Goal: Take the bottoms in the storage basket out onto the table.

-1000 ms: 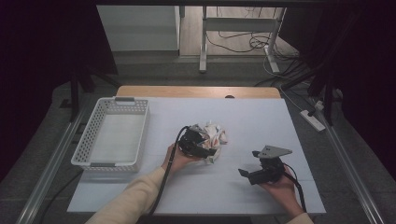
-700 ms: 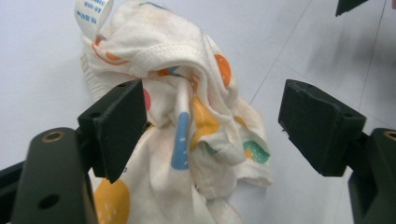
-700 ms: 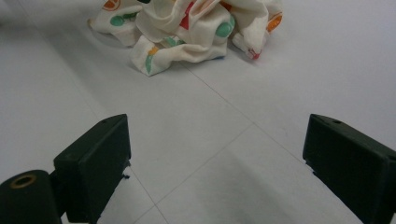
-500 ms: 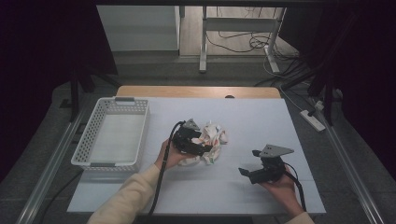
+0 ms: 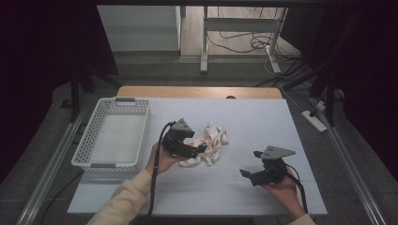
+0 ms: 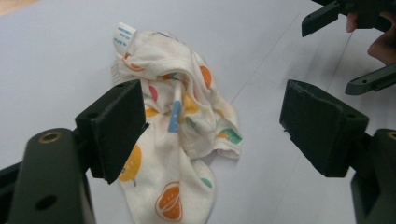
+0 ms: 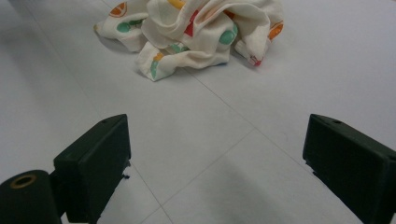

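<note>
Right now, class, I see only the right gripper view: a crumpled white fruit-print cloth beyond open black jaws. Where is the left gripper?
Observer: The left gripper hangs over that cloth; its jaws have just been opening, nothing pinched.
Operator: Any container nearby?
Observer: A white perforated plastic basket stands apart, left of the cloth.
Operator: Any tag?
Observer: A small white label sticks up from the cloth.

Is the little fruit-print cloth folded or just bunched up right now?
Bunched up. The cloth lies on the white table in a crumpled heap of uneven folds, its label sticking up at one end, no flat layers or squared edges.
</note>
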